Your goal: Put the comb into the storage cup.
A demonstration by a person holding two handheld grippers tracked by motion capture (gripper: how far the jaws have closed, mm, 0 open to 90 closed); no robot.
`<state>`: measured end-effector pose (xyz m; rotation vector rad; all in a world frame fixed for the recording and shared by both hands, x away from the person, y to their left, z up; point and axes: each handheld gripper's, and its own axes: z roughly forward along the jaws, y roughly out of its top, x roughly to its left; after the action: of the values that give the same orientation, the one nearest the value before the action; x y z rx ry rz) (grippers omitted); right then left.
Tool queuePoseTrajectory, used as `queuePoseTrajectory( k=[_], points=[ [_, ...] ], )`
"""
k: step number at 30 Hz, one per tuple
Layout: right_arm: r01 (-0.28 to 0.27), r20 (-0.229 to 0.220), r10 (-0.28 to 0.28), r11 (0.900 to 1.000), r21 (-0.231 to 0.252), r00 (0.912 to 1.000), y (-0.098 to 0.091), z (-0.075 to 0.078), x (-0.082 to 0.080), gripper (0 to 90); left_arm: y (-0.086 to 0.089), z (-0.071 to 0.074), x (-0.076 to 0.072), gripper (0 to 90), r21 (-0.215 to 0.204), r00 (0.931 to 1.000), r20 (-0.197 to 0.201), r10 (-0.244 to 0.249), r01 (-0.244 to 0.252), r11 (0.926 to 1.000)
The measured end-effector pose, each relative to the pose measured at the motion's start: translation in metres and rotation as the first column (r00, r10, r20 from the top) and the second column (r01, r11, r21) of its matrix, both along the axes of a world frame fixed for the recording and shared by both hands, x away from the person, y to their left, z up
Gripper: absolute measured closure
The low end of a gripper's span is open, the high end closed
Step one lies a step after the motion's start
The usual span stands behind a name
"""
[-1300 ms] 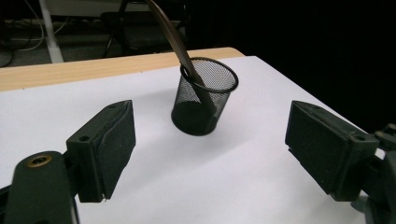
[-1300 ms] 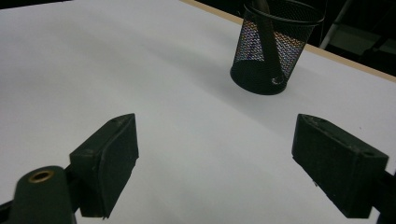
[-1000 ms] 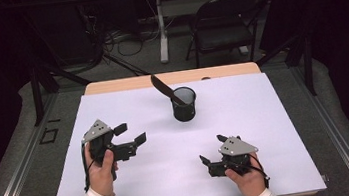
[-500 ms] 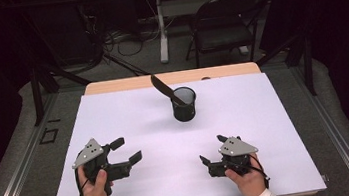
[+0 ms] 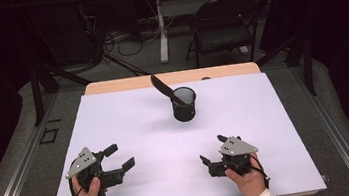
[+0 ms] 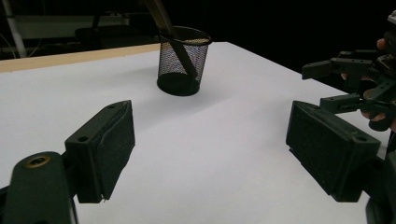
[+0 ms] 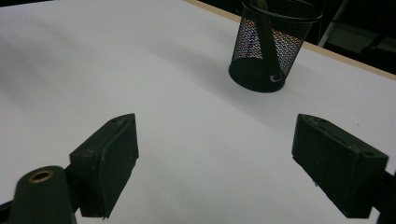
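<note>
left tongs now lower and nearer, both tongs wide, empty, mesh cup well beyond, between them

One black wire-mesh cup is counted on the table, and one dark, flat-bladed utensil is seen leaning out of it. One white sheet-covered table with a pale wooden far edge is counted in front of the person. Two black two-jaw grippers are held: the left gripper and the right gripper, each topped by one grey three-cornered plate. Two hands are counted at the near edge. One dark folding chair is seen beyond the table.
</note>
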<state>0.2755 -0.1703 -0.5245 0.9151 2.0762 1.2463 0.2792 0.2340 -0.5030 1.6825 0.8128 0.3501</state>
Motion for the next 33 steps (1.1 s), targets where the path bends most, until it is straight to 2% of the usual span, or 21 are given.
queuePoseTrajectory(
  k=[5,8,10,16,21,33],
  points=[
    [0.003,-0.001,-0.003,1.0,0.002,1.0,-0.001,0.0,0.0,14.3,0.002,-0.004,0.003,15.8,0.003,1.0,0.0,0.01,-0.01,0.9999],
    [0.004,-0.003,-0.004,1.0,0.005,1.0,-0.001,0.0,0.001,14.3,0.004,-0.007,0.005,15.8,0.026,0.9998,0.01,0.017,-0.017,0.9995],
    [0.004,-0.004,-0.004,1.0,0.006,1.0,-0.002,0.0,0.001,14.3,0.005,-0.008,0.006,15.8,0.023,0.9998,0.015,0.015,-0.015,0.9996],
    [0.007,-0.005,-0.007,0.9999,0.011,1.0,-0.003,0.0,0.001,14.3,0.006,-0.012,0.008,15.8,0.049,0.9996,0.017,0.025,-0.025,0.9985],
    [0.008,-0.006,-0.008,0.9999,0.015,0.9999,-0.004,0.0,0.002,14.3,0.005,-0.013,0.008,15.8,0.065,0.9993,0.035,0.011,-0.013,0.9978],
    [0.013,-0.011,-0.013,0.9998,0.017,0.9999,-0.004,0.0,0.002,14.3,0.002,-0.018,0.009,15.8,0.086,0.9999,0.016,0.003,-0.004,0.9963]
  ],
)
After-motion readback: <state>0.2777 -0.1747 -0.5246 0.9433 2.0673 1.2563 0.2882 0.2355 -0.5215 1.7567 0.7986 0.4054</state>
